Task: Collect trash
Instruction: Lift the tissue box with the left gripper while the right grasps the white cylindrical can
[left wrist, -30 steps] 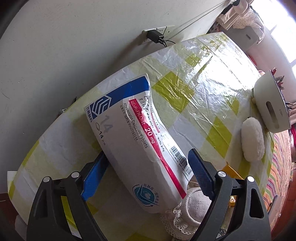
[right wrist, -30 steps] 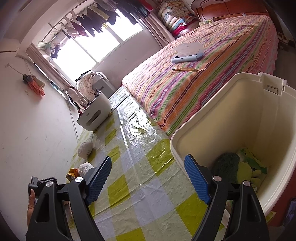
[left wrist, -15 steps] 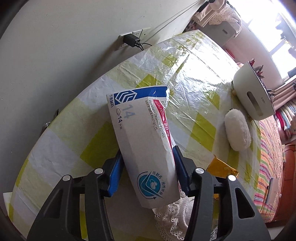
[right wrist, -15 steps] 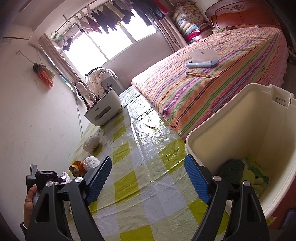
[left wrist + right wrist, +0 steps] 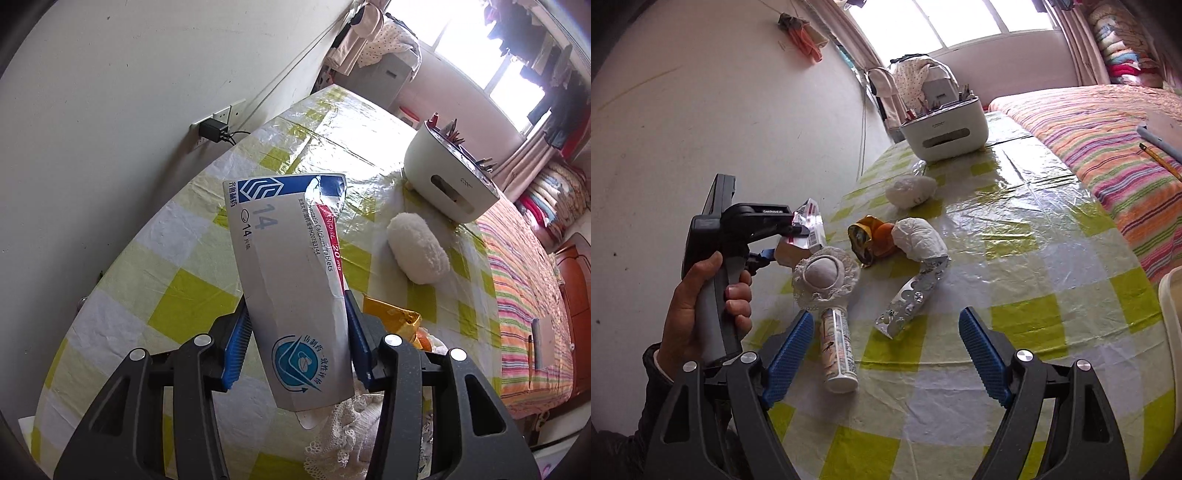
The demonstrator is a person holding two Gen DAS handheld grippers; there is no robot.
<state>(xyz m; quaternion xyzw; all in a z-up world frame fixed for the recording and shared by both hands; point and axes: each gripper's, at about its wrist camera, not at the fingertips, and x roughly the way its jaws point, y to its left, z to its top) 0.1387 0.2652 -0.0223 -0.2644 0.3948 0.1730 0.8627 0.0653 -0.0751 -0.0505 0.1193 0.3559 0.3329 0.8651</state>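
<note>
A crushed white, blue and red medicine box stands tilted between the blue pads of my left gripper, held above the checked table. The jaws are closing and both pads press its sides. In the right wrist view the same gripper grips the box at the left, with a hand on its handle. My right gripper hangs open over the table, with nothing between its pads. Just ahead of it lie a silver blister strip and a small spray bottle.
A lace-covered ball, a gold wrapper, an orange scrap and a crumpled white bag lie mid-table. Further back are a fluffy white lump and a white organiser. A cream bin rim shows at right, beside the striped bed.
My left gripper shut on the medicine box and raised it off the table. The right gripper swung left, away from the cream bin, and now faces the litter on the table.
</note>
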